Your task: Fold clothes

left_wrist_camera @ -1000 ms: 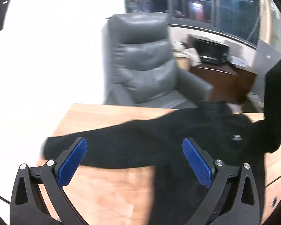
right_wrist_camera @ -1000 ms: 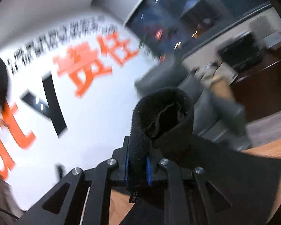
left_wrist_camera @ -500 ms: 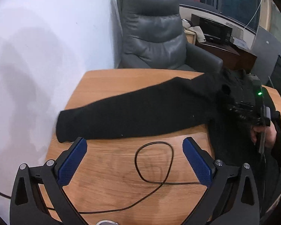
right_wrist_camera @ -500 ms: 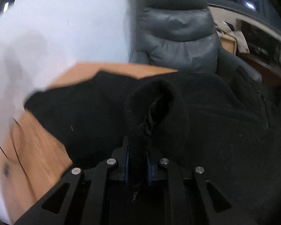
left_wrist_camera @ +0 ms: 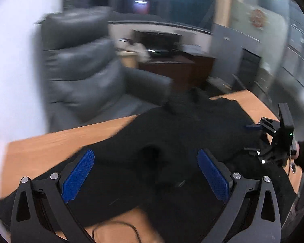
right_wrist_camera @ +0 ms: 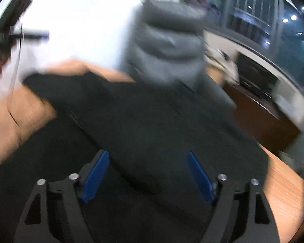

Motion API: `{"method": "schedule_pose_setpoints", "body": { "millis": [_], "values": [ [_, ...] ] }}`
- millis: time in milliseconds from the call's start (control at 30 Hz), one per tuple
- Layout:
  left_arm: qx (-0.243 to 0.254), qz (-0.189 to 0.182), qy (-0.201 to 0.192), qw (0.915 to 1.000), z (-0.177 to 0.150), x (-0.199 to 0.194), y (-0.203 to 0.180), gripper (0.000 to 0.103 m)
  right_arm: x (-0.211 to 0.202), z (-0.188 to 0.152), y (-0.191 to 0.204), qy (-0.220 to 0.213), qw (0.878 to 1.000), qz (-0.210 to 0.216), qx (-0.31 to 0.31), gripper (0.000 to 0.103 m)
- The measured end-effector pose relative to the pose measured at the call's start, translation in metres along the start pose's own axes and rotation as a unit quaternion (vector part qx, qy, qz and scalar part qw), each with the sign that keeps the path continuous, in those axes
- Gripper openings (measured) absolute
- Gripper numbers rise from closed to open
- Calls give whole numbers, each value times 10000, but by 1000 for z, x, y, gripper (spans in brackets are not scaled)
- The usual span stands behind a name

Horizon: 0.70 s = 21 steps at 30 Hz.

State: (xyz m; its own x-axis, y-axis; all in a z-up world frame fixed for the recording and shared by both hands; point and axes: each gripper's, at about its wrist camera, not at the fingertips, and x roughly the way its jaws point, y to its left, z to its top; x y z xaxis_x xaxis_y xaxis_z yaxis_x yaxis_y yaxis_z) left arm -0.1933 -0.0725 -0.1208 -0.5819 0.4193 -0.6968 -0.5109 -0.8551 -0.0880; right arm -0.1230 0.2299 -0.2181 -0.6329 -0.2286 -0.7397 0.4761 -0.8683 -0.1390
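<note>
A black long-sleeved garment (left_wrist_camera: 148,133) (right_wrist_camera: 152,121) lies spread on the wooden table (left_wrist_camera: 50,141). One sleeve lies folded across its body, with the cuff opening (left_wrist_camera: 152,149) facing the left wrist view. My left gripper (left_wrist_camera: 146,174) hovers open over that cuff, with nothing between its blue pads. My right gripper (right_wrist_camera: 148,174) is over the garment's body with its jaws opening; no cloth sits between the pads. It also shows at the right of the left wrist view as the right gripper (left_wrist_camera: 252,137), held by a hand (left_wrist_camera: 300,147). Both views are motion-blurred.
A grey leather armchair (left_wrist_camera: 81,70) (right_wrist_camera: 168,46) stands just behind the table's far edge, beside a white wall. A thin black cable (left_wrist_camera: 115,226) loops on the table near me. A dark wooden cabinet (left_wrist_camera: 172,66) stands further back. Bare wood (right_wrist_camera: 283,186) shows at the right.
My right gripper has let go of the sleeve cuff and spread its jaws. My left gripper has stayed open and swung from the bare table and cable over the garment.
</note>
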Motion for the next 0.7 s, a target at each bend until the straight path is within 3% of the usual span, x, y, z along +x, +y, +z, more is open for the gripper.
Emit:
{"method": "schedule_pose_setpoints", "body": {
  "millis": [67,133,167,200,300,367,567,667,700],
  "values": [
    [194,-339,117,9992,7,41,-23,103,-4,-36,-35,456,9980,-383,-206,58],
    [313,-619,243,9973,7,75,-41,103,-1,-60,-67,676,9953,-628,-311,56],
    [324,-660,395,9965,4,93,-45,103,-1,-70,-76,711,9944,-705,-341,45],
    [302,-633,607,9957,-2,112,-45,103,1,-69,-86,685,9944,-728,-345,35],
    [122,-336,1424,9892,-25,163,-38,103,4,-78,-92,556,9961,-551,-405,35],
    [250,-268,1363,9900,-37,161,-37,103,0,-92,-93,583,9963,-508,-380,31],
    [227,-369,1352,9899,-47,148,-39,103,-34,-128,-130,454,9960,-244,728,31],
    [154,-379,1385,9895,-41,138,-39,103,-47,-122,-128,586,9956,-235,686,32],
    [91,-563,1205,9911,-38,128,-39,103,-50,-115,-130,488,9958,-165,758,32]
  ]
}}
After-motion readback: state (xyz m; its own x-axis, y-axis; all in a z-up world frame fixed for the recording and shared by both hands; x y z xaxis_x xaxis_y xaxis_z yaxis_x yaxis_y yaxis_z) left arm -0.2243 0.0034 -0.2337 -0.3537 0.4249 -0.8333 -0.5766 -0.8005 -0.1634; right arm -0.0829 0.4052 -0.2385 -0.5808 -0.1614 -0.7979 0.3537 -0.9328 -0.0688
